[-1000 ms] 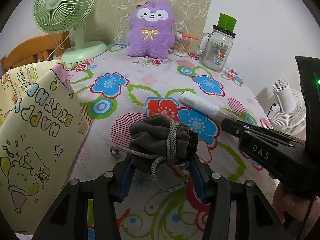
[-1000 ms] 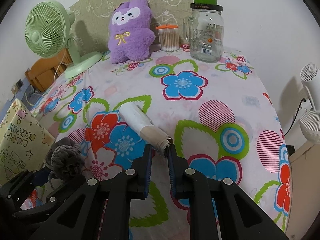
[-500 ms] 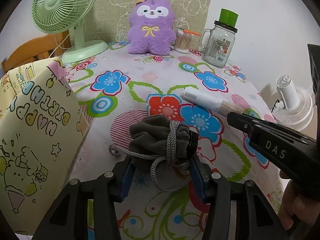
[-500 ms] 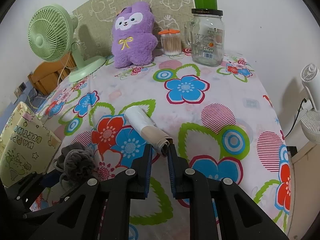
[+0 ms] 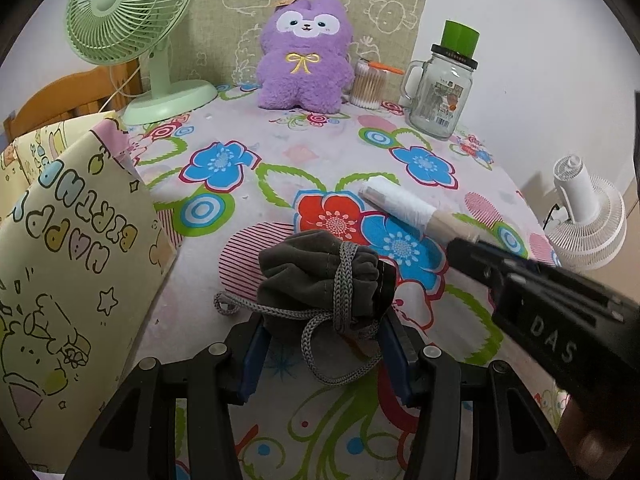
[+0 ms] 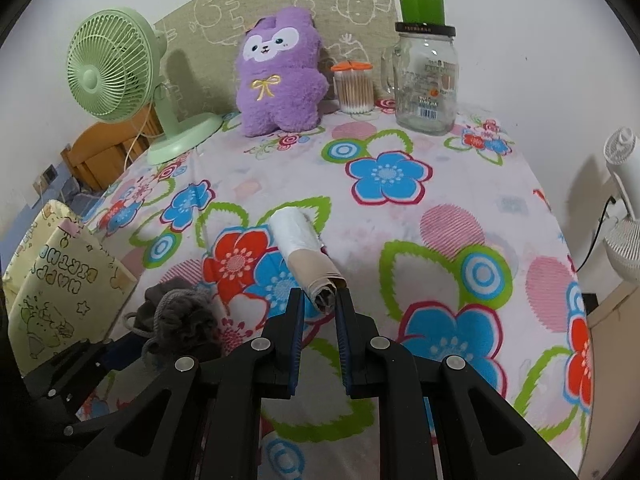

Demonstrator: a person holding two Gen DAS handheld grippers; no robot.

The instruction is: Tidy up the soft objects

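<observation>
- While the left gripper pinches the grey drawstring pouch at the table's near edge,
- the right gripper clamps the rolled cloth's near end.

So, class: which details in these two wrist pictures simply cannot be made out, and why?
- Gift bag, left wrist view: its inside faces away and the frame edge cuts it off.
- Grey pouch: drawn shut, contents hidden.
- Jar label, right wrist view: print too small.
- Paper roll: near end pinched between the right gripper.
</observation>
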